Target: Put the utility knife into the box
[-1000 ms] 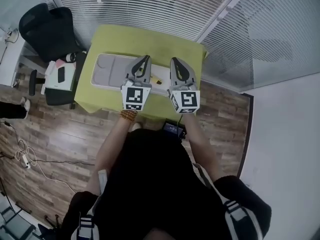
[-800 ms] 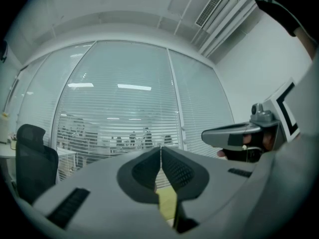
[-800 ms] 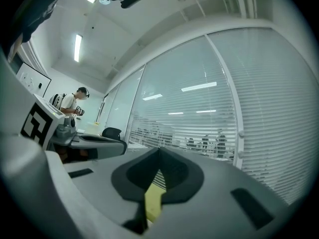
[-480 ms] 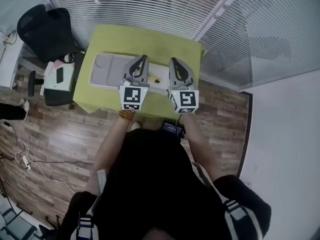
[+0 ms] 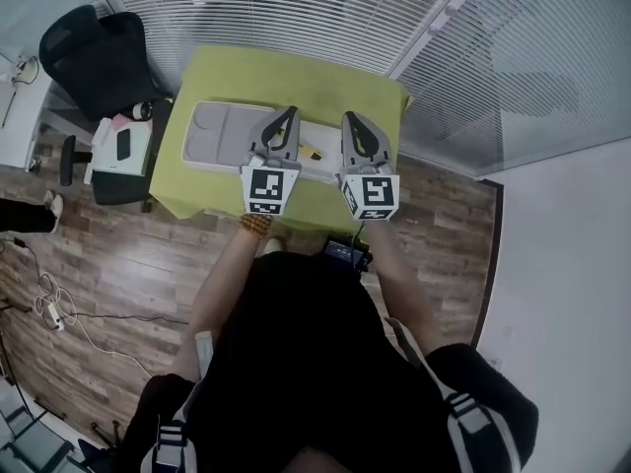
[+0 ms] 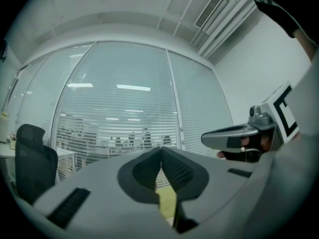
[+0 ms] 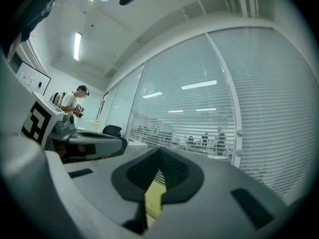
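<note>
In the head view a long grey box (image 5: 219, 131) with shallow compartments lies across the green table (image 5: 335, 82). A small yellow utility knife (image 5: 310, 152) shows at the box's right end, between the two grippers; whether it lies in the box or beside it I cannot tell. My left gripper (image 5: 289, 114) and right gripper (image 5: 351, 119) hover side by side over the table's near half, both pointing away from me. In the left gripper view the left gripper (image 6: 160, 151) has its jaws together with nothing in them. The right gripper (image 7: 159, 154) looks the same in its own view.
A black office chair (image 5: 91, 55) and a low stand with small items (image 5: 120, 148) are left of the table. White blinds behind glass (image 5: 296, 18) run behind and to the right. A black device (image 5: 345, 254) sits on the wooden floor near the table's front edge.
Both grippers hold nearly the same pose, jaws shut throughout. The whole view has shifted slightly; the knife and box have not moved.
</note>
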Demonstrator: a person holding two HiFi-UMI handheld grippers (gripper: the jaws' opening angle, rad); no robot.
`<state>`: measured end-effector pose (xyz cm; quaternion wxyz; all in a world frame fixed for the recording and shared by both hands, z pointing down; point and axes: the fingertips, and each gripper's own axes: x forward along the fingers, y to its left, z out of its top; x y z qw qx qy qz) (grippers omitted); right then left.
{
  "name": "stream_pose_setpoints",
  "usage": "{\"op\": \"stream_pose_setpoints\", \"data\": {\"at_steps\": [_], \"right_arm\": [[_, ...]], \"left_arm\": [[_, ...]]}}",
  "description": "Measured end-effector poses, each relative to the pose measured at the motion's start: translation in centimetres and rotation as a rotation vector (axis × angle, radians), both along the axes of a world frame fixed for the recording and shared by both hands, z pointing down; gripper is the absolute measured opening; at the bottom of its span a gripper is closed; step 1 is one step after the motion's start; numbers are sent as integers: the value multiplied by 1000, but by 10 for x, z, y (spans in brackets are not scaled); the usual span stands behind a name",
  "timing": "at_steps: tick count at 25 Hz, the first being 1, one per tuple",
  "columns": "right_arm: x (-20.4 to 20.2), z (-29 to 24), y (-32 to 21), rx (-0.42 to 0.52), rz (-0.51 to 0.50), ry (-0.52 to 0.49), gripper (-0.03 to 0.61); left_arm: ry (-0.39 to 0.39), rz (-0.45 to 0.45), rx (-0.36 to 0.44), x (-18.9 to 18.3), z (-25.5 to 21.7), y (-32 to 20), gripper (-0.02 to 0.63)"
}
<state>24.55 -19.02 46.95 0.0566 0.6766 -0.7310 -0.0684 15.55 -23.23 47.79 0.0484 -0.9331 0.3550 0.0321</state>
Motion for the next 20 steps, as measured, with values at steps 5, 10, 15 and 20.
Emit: {"op": "stream_pose_setpoints", "data": {"at_steps": [5, 10, 15, 20], "right_arm": [[-2, 2, 1, -5, -3, 3, 2], [-1, 4, 2, -11, 1, 4, 2], [-1, 6, 2, -16, 2, 0, 2], [-3, 6, 0, -17, -1, -2, 2]], "left_arm": [[-3, 2, 1, 0, -1, 1, 14], [1, 17, 1, 2, 0, 3, 12], [-6, 14, -1, 1, 2, 2, 12], [-11, 5, -8, -2, 4, -2, 12]]}}
